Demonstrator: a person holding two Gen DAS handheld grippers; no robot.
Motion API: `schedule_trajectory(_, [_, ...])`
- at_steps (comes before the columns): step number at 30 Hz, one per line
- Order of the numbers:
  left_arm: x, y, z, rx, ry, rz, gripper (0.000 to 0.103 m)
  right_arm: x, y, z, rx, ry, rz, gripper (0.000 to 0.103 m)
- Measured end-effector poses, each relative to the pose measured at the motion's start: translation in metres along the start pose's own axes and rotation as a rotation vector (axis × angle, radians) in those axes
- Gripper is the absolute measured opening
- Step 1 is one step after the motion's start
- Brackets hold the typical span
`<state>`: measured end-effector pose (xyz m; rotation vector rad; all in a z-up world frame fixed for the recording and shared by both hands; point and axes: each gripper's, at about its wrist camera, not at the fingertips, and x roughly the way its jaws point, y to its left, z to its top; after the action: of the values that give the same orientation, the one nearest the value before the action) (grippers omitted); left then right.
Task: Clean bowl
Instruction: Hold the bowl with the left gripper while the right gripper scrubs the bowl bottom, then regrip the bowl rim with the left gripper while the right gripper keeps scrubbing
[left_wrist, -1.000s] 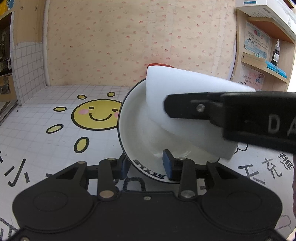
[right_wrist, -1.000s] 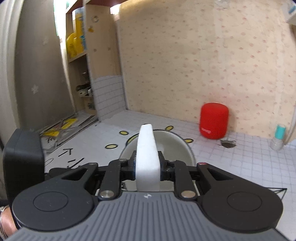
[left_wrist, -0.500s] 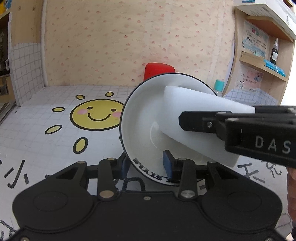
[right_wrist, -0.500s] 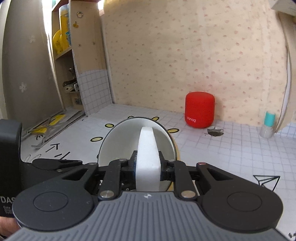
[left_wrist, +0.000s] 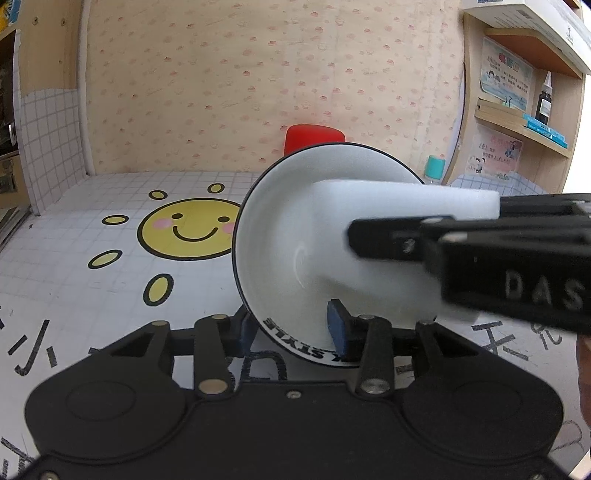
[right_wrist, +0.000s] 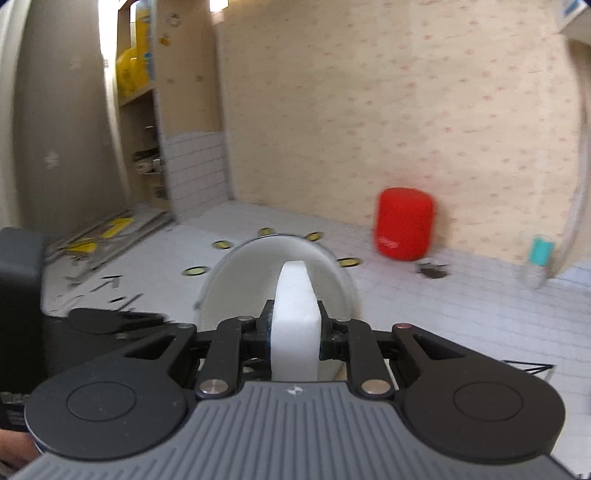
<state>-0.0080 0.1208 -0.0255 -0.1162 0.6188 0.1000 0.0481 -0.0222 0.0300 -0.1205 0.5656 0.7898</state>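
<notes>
Basically mid-wipe. Left gripper was clamped on the lower rim of the white bowl, holding it tipped on edge above the table, opening facing the right tool. Right gripper was pinched on a white sponge, whose far end was pushed into the bowl's inside wall. No visible food or stains on the bowl interior, so I couldn't judge how much scrubbing was left; I'd guess the rim and outside were still to do, then setting the bowl down. Right view was motion-blurred.

Surface: white grid-pattern tabletop with a yellow smiley sun print and black lettering. Red cylinder stood near the back wall, teal-capped bottle off to the right. Speckled beige wallpaper, wooden shelves either side.
</notes>
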Motion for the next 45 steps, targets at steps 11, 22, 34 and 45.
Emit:
schedule_trajectory(11, [0.0,0.0,0.001,0.002,0.001,-0.001,0.043,0.01,0.01,0.008,-0.009,-0.022,0.033,0.021])
schedule_trajectory(22, [0.002,0.0,0.003,-0.001,0.006,-0.004,0.056,0.013,0.012,0.009,-0.023,-0.024,0.03,0.022])
schedule_trajectory(34, [0.002,-0.003,0.003,0.026,0.015,0.005,0.057,0.016,0.015,0.01,-0.037,-0.026,0.027,0.022])
schedule_trajectory(45, [0.001,-0.005,0.002,0.033,0.015,0.013,0.057,0.019,0.017,0.011,-0.051,-0.028,0.024,0.022])
